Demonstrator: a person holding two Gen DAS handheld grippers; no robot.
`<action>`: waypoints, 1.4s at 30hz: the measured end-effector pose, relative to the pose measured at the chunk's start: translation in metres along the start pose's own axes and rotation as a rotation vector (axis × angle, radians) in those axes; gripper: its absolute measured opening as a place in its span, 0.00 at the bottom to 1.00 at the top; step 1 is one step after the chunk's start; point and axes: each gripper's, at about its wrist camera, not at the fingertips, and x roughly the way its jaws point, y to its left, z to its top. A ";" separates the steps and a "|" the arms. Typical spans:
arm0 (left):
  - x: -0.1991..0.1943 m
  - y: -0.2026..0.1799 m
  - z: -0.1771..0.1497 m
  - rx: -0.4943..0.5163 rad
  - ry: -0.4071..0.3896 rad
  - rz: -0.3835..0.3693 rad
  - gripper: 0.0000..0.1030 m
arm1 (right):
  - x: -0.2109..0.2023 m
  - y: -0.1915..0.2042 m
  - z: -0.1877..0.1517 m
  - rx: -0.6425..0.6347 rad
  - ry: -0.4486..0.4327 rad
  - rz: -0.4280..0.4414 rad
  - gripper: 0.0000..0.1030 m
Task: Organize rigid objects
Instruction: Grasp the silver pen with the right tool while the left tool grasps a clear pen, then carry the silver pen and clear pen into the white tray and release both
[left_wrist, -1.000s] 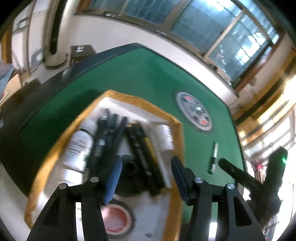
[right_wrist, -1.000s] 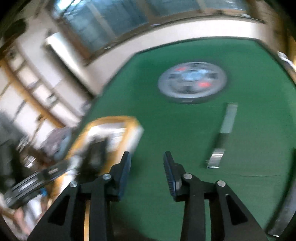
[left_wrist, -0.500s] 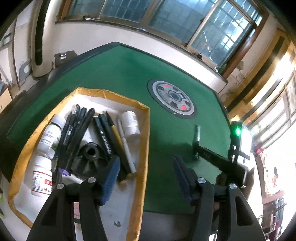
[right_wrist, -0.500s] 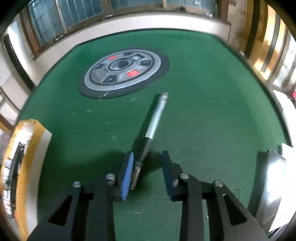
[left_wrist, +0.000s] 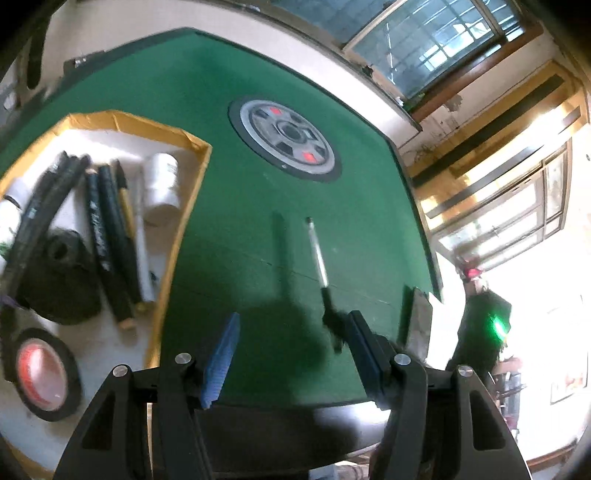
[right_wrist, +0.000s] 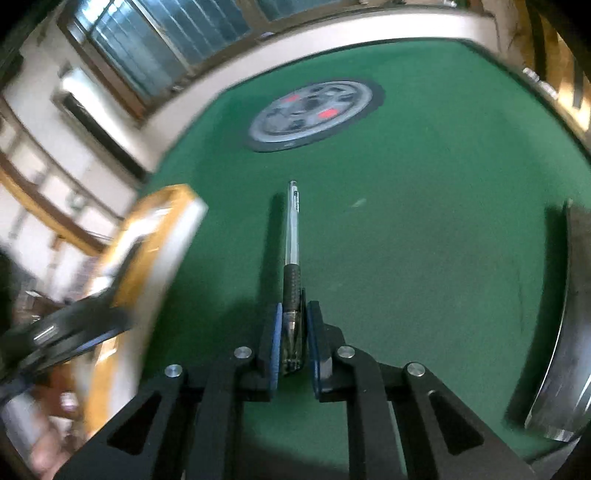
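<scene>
Right wrist view: the right gripper (right_wrist: 293, 334) has just been closing and now clamps the pen (right_wrist: 293, 236) by its dark grip end, the clear barrel lying out over the green table (right_wrist: 424, 221) toward the round centre panel (right_wrist: 314, 112). The left gripper (left_wrist: 291, 350) (jaws apart, nothing between) hovers beside the pen; the yellow-rimmed tray (left_wrist: 177, 236) of markers (left_wrist: 110, 236) lies left of the panel.

A clear-barrelled pen with a black ribbed grip (right_wrist: 291, 254) lies on the plain green felt table (right_wrist: 424, 221). The round grey table dial (left_wrist: 286, 142) bears red patches, and the white-lined tray (left_wrist: 199, 177) has a yellow-brown rim.
</scene>
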 end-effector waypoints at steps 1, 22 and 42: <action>0.003 -0.001 -0.001 -0.003 0.007 -0.009 0.61 | -0.009 0.006 -0.008 -0.011 -0.007 0.042 0.12; -0.032 0.042 -0.012 -0.135 -0.084 -0.047 0.07 | -0.017 0.097 -0.052 -0.319 0.034 0.138 0.13; -0.033 0.148 0.080 -0.310 -0.102 -0.048 0.07 | 0.090 0.181 0.026 -0.395 0.168 0.086 0.14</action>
